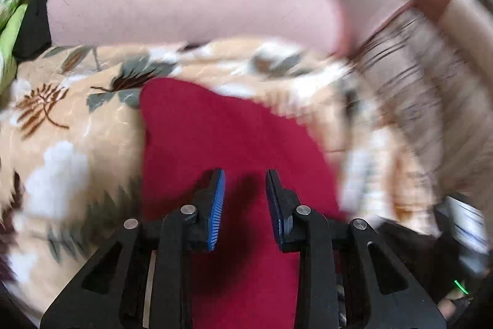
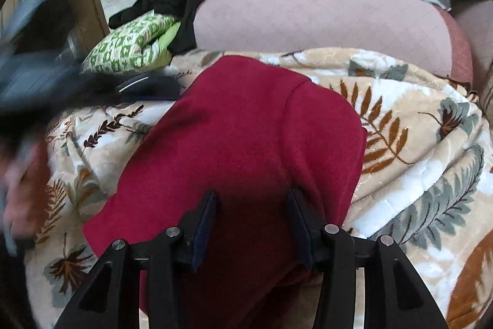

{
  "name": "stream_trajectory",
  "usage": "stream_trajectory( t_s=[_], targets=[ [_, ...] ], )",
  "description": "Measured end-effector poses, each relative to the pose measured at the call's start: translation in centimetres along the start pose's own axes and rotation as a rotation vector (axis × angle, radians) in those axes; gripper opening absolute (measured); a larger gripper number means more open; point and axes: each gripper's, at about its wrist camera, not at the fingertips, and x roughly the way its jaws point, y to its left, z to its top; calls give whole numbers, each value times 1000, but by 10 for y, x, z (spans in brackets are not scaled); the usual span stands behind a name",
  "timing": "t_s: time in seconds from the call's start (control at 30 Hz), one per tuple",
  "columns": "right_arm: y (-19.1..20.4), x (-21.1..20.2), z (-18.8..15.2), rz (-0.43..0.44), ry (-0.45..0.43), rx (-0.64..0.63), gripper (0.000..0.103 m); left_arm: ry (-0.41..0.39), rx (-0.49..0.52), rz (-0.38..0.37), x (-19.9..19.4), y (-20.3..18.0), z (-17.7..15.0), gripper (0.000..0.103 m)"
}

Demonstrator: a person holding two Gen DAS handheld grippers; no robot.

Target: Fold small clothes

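While 1 red garment [image 2: 246,144] lies flat, L claw [image 1: 245,174] & R claw [image 2: 251,195] gape.

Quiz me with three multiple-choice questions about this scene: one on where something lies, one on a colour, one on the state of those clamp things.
1. Where does the red garment lie?
A. On the leaf-print blanket
B. On a bare wooden floor
C. Inside a basket

2. What colour is the patterned cloth bundled at the far left in the right wrist view?
A. Blue and yellow
B. Green and white
C. Plain orange

3. How do the two hand-held grippers stand?
A. Both shut on the garment
B. One open, one shut
C. Both open, over the garment

Answers:
1 A, the blanket's leaves show all round the garment.
2 B, its green-and-white print is plain to see.
3 C, the left hand-held gripper and the right hand-held gripper each show a gap between their fingers, nothing pinched.
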Motion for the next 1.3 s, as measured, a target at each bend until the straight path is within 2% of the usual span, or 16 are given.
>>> stream_trajectory(
  t_s=[0.07, 0.23, 0.3, 0.33, 0.4, 0.47, 0.57, 0.63, 0.73, 0.83, 0.93, 1.03, 1.1, 1.13, 1.17, 1.3],
  targets=[
    [1, 0, 0, -3, -12, -7, 47, 91, -48, -7, 28, 15, -3, 26],
    [-1, 0, -1, 19, -17, 3, 47, 21, -80, -114, -8, 27, -10, 26],
    [-2, -6, 1, 36, -31, 11, 47, -28, -123, -168, -34, 40, -24, 35],
    [-3, -13, 3, 59, -36, 30, 49, -57, -135, -190, -46, 47, -33, 50],
    [-14, -33, 7, 120, -60, 141, 58, -99, -145, -201, -61, 59, -52, 65],
    [-29, -60, 3, 138, -143, 273, 82, -107, -156, -224, -64, 67, -69, 65],
    [-47, -80, -8, 115, -232, 416, 86, -34, -266, -331, -45, 78, -90, 65],
    [-53, -71, -15, 157, -199, 491, 86, 8, -350, -428, -33, 81, -101, 65],
    [-56, -45, -28, 246, -99, 584, 86, 37, -467, -499, -17, 90, -113, 69],
    [-57, -19, -39, 265, -8, 642, 86, 13, -497, -531, -16, 91, -112, 69],
    [-49, -11, -35, 280, 18, 567, 87, 31, -469, -533, -16, 82, -108, 69],
    [-36, -4, -38, 351, 93, 530, 74, 39, -464, -507, -20, 81, -108, 59],
    [-30, -3, -41, 305, 127, 493, 56, 21, -452, -472, -26, 75, -103, 52],
    [-30, -4, -39, 283, 123, 496, 42, 15, -438, -462, -29, 72, -100, 48],
    [-34, -9, -37, 291, 102, 536, 36, 9, -421, -453, -34, 68, -96, 47],
    [-29, -28, -17, 354, 11, 607, 29, -44, -402, -442, -56, 72, -80, 45]
  ],
)
